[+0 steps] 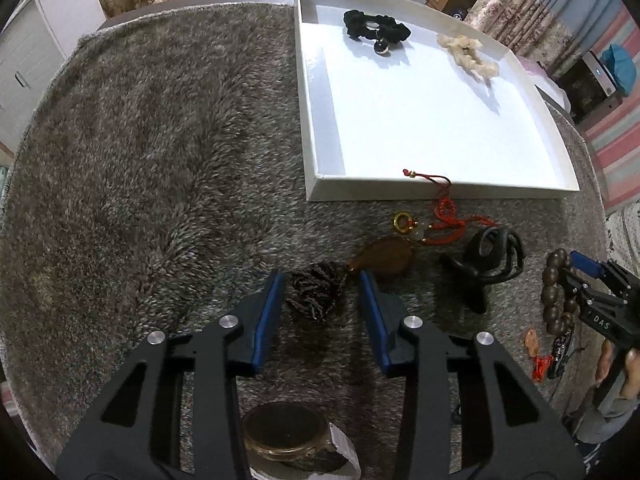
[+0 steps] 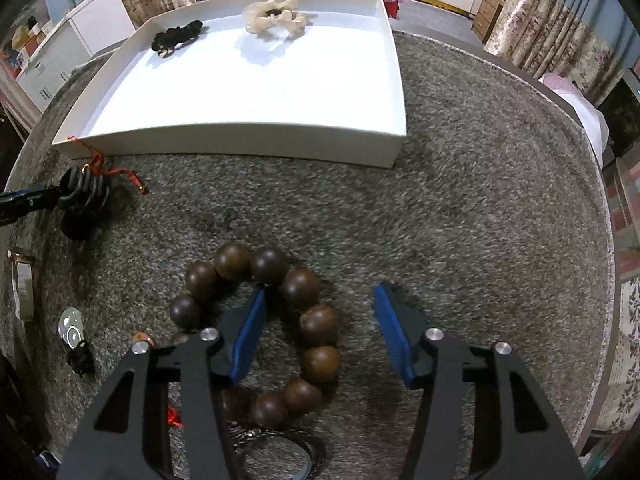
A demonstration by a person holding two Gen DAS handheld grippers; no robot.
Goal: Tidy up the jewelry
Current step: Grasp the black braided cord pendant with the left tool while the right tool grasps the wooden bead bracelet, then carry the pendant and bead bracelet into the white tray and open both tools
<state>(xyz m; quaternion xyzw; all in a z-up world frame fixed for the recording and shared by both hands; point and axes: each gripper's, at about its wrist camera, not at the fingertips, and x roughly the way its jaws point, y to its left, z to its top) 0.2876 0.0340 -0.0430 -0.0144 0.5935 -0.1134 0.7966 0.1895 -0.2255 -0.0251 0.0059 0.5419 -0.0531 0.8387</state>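
Right gripper, jaws spread, straddles one side of the wooden bead bracelet on the grey rug short of the white tray; beads look hard, slick, strand floppy, so pinch across one bead; left gripper spread around a dark scrunchie

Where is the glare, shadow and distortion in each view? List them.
Left wrist view: white tray floor blown out bluish-white, black scrunchie casts a hard shadow, tray edges bowed by fisheye. Right wrist view: cream scrunchie shadowed toward the camera, dark vignette corners, rug rim curved.
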